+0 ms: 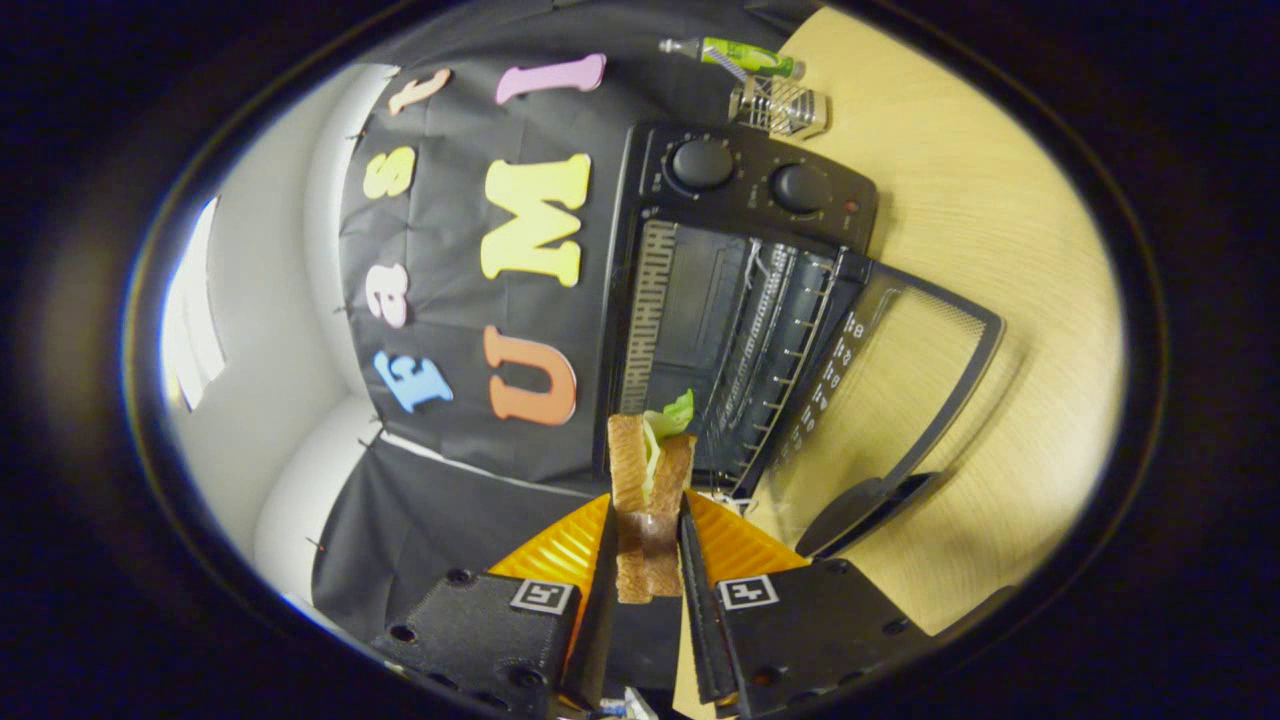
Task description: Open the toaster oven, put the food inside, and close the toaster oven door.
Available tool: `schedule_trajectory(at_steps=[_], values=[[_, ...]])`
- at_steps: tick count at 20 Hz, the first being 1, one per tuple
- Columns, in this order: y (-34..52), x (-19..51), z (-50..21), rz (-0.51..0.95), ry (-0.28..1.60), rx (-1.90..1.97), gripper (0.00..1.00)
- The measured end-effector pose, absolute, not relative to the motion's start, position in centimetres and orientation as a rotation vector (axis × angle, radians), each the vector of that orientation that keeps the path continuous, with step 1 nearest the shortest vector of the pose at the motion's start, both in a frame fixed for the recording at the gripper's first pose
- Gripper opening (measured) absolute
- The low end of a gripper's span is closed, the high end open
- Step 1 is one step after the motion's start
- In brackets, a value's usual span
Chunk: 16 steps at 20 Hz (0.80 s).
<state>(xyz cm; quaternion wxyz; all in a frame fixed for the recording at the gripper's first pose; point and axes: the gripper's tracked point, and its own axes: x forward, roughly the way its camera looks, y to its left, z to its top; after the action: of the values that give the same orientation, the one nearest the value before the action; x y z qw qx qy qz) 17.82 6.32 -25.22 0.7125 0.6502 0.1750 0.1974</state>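
Note:
A sandwich (648, 480) of toasted bread with green lettuce sticks up between my fingers. My gripper (650, 535) is shut on it, both orange-backed fingers (735, 545) pressing its sides. Beyond the fingers stands the black toaster oven (730, 300), seen rolled to one side in this tilted view. Its glass door (900, 390) lies folded down flat over the wooden table (1000, 220). The dark cavity with its wire rack (775, 330) is exposed just ahead of the sandwich. Two round knobs (702, 163) sit on the oven's control panel.
A green bottle (745, 55) and a small wire basket (780, 105) stand on the table past the oven's control panel. A dark round object (860, 510) lies on the table by the door's handle edge. The booth's black cloth wall (470, 430) is behind the oven.

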Motion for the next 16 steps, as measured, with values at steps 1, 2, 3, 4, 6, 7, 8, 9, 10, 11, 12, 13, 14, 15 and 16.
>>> schedule_trajectory(at_steps=[1,2,3,4,6,7,8,9,10,11,12,13,14,15,16], values=[[5.9,18.7,-25.4,0.407,0.345,1.477,0.40],[5.4,19.5,-25.6,0.382,0.304,1.496,0.41],[4.9,20.4,-25.4,0.360,0.263,1.510,0.41],[4.7,21.1,-25.1,0.348,0.230,1.516,0.42],[5.4,22.7,-24.6,0.349,0.188,1.459,0.43],[6.3,23.4,-25.1,0.356,0.206,1.394,0.44],[7.0,23.9,-25.4,0.355,0.221,1.373,0.44],[7.4,24.4,-25.6,0.344,0.240,1.373,0.45],[7.6,24.4,-26.4,0.326,0.274,1.379,0.45],[7.7,24.6,-26.8,0.309,0.288,1.409,0.45],[8.0,24.7,-27.2,0.302,0.308,1.419,0.42],[8.3,25.0,-27.8,0.293,0.324,1.415,0.42],[8.5,25.5,-28.0,0.286,0.329,1.413,0.41],[8.4,26.2,-28.3,0.265,0.330,1.413,0.41],[8.2,27.3,-28.5,0.236,0.321,1.424,0.41]])
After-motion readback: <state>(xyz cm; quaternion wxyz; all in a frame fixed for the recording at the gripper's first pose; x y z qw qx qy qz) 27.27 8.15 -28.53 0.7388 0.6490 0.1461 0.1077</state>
